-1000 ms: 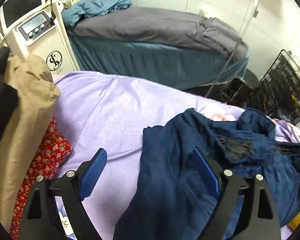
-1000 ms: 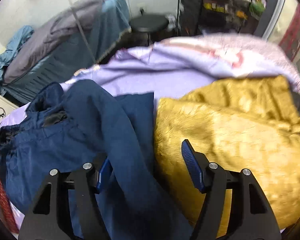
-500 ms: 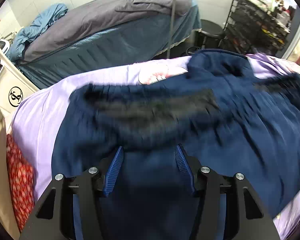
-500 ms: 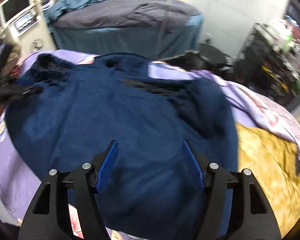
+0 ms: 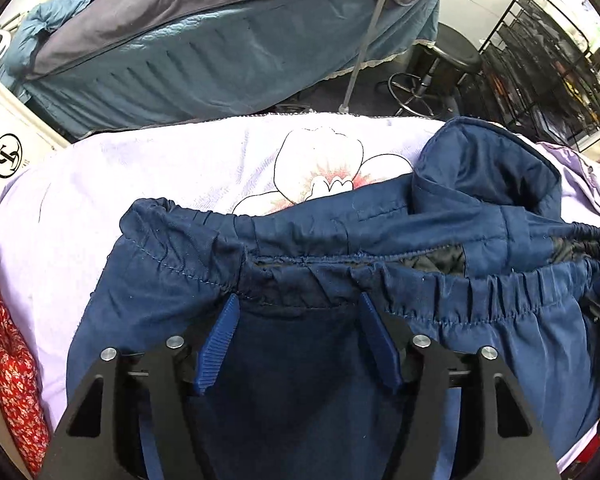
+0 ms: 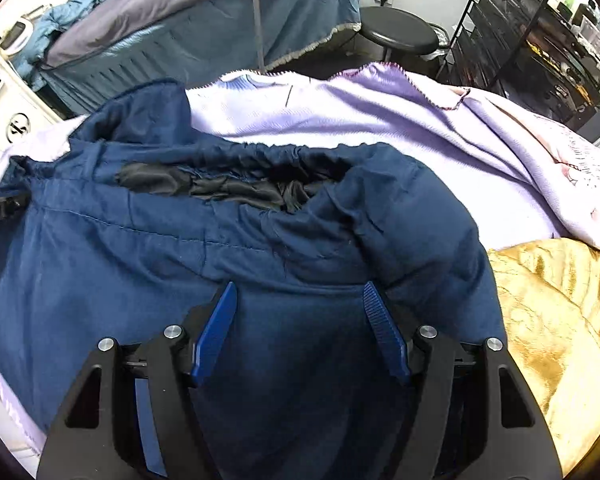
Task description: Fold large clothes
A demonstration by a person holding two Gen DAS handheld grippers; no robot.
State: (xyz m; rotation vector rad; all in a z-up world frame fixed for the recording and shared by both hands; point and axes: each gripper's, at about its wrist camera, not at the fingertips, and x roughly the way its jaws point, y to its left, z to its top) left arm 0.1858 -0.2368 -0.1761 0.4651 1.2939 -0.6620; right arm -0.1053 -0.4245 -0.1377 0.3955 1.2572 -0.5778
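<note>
Navy trousers (image 5: pixel 480 320) lie spread on the lilac blanket (image 5: pixel 140 168), elastic waistband at twelve o'clock of both grippers. Left gripper (image 5: pixel 298 312): jaws opening, navy cloth between them, pads not pressing. Right gripper (image 6: pixel 300 300): jaws parted over cloth, nothing gripped. Gold fabric (image 6: pixel 560 320) at three o'clock.

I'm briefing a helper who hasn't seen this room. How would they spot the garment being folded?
Find the lilac blanket with the flower print that covers the work surface. The navy garment lies spread across its middle, under both grippers. Its gathered elastic edge and black lining set it apart from the shiny gold fabric beside it and the red floral cloth at the other edge.
</note>
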